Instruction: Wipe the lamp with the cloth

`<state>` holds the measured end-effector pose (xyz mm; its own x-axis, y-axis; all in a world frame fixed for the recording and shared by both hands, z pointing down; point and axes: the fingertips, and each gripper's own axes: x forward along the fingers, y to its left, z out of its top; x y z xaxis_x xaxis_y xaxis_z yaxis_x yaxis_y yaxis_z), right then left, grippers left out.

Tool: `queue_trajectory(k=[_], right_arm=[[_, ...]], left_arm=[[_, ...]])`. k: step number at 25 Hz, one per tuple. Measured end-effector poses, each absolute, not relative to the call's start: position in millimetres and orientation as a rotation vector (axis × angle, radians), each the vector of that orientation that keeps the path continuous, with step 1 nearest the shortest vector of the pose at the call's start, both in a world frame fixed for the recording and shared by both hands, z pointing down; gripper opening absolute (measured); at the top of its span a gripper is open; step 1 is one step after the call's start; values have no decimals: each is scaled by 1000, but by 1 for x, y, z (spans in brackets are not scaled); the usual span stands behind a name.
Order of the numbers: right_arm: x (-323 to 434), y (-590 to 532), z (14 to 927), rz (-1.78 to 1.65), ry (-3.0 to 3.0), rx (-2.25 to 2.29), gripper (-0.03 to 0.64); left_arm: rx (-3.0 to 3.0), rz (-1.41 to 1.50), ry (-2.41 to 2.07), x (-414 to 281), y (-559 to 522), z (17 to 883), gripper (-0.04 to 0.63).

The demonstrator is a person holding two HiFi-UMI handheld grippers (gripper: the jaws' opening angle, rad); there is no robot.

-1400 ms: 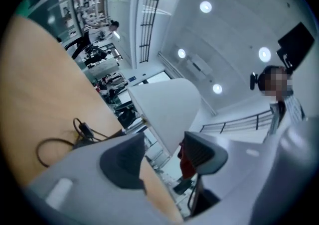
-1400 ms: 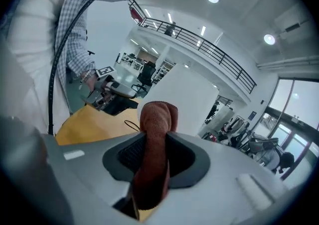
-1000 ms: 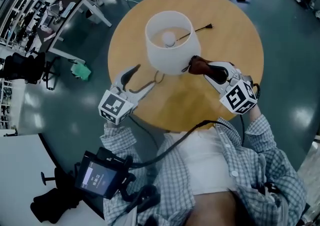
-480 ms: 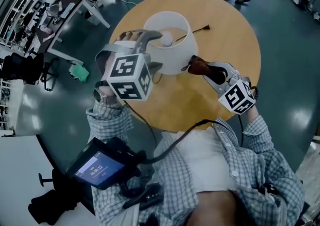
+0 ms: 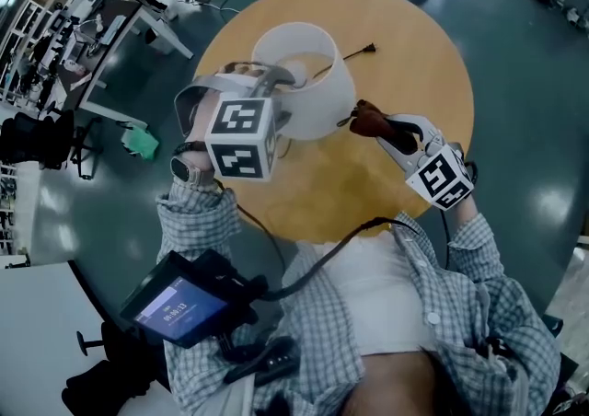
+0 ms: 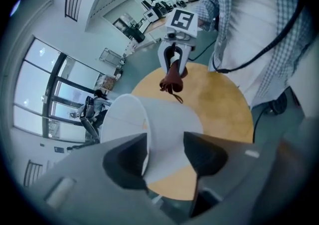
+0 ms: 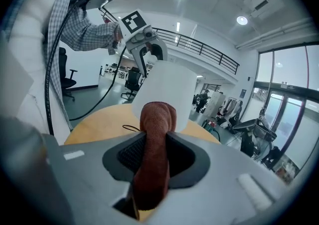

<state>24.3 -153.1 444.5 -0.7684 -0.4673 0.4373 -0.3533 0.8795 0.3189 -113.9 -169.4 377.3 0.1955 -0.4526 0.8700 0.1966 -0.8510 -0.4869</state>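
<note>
As my right gripper (image 7: 155, 145) clamps the brown cloth (image 7: 153, 119) | left gripper (image 6: 164, 153) jaws, just closing, loosely straddle the lampshade (image 6: 172, 127) wall.

The lamp (image 5: 324, 103) has a plain white shade, the cloth (image 5: 373, 120) is a deep reddish brown, and the round counter (image 5: 414, 55) under them is a warm honey-yellow wood tone. The right gripper (image 7: 154, 155) is matte grey with dark, finely ribbed pads (image 7: 133, 153), and its cube (image 5: 440, 177) bears black square markers on white. The person's shirt (image 5: 479, 313) is a blue-and-white check, the cable (image 5: 373, 223) is black, and the floor (image 5: 525, 83) is a dark, glossy teal.
</note>
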Motion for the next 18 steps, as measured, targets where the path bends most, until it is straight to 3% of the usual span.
queue_trajectory(k=[18], right_arm=[[33, -165, 460, -160, -2542, 715, 112]], left_arm=[[-2131, -1525, 376, -122, -185, 358, 213]])
